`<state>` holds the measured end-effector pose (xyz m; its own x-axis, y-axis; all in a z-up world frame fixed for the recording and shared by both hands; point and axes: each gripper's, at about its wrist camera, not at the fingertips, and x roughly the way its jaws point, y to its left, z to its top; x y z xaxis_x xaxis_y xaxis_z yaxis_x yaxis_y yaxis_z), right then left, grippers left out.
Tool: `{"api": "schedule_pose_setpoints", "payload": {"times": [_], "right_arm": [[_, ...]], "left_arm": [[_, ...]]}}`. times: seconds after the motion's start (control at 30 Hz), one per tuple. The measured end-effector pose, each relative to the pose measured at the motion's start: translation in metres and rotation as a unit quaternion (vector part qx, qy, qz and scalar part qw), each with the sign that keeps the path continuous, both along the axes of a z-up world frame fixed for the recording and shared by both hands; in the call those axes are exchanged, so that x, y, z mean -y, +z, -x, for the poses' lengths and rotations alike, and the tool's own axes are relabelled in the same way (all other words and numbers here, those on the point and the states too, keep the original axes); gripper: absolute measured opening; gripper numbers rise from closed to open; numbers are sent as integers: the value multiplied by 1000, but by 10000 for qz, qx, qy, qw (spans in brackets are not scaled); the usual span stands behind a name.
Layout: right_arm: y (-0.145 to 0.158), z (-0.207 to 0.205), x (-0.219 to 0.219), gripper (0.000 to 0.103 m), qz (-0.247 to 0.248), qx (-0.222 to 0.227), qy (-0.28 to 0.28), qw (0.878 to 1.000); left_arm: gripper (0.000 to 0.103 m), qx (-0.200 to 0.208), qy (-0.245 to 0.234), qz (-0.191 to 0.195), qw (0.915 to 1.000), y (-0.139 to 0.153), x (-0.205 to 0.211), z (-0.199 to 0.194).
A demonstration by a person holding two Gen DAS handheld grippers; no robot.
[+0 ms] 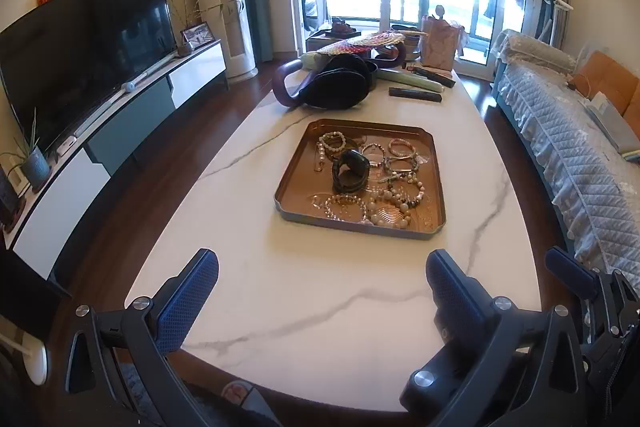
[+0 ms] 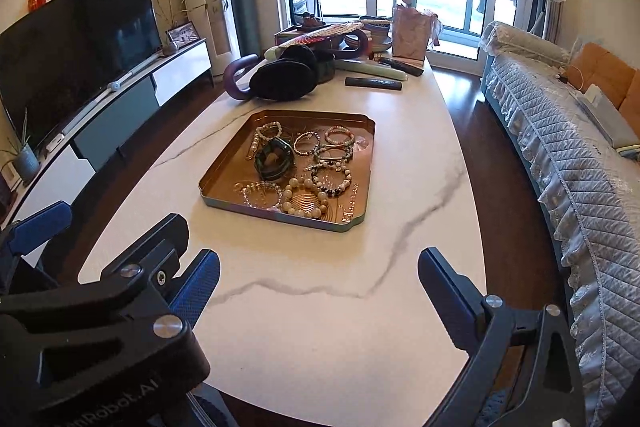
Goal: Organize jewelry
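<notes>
A copper tray (image 1: 294, 183) (image 2: 224, 179) sits in the middle of the white marble table (image 1: 304, 307) (image 2: 320, 327). It holds several bead bracelets (image 1: 346, 205) (image 2: 334, 181), a dark green bangle (image 1: 349, 171) (image 2: 274, 159) and a pearl strand (image 1: 390, 217) (image 2: 304, 205). My left gripper (image 1: 322, 269) is open and empty, above the near table edge, short of the tray. My right gripper (image 2: 318, 271) is open and empty, also short of the tray. The right gripper shows at the right edge of the left wrist view (image 1: 576, 275).
A dark pouch (image 1: 336, 87) (image 2: 282, 79), a purple curved object (image 1: 286, 83), a woven fan (image 1: 360, 45), a black remote (image 1: 416, 94) (image 2: 374, 83) and a pink bag (image 1: 438, 45) lie at the table's far end. A TV cabinet (image 1: 120, 131) stands left, a covered sofa (image 1: 572, 155) right.
</notes>
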<state>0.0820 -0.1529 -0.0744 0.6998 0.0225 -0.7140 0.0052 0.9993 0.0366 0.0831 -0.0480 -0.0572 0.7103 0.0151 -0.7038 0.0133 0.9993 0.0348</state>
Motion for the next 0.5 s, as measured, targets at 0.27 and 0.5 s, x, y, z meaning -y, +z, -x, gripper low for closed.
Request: {"api": "schedule_pose_setpoints", "payload": {"times": [0.27,0.5], "right_arm": [[-3,-1,-1,99,-12,-39,13,10000],[-3,-3,-1,99,-15,-35,24,10000]], "left_arm": [[103,-32,-5,-24,10000,-1,-1,0],[103,-14,8,-32,10000,-1,-1,-1]]}}
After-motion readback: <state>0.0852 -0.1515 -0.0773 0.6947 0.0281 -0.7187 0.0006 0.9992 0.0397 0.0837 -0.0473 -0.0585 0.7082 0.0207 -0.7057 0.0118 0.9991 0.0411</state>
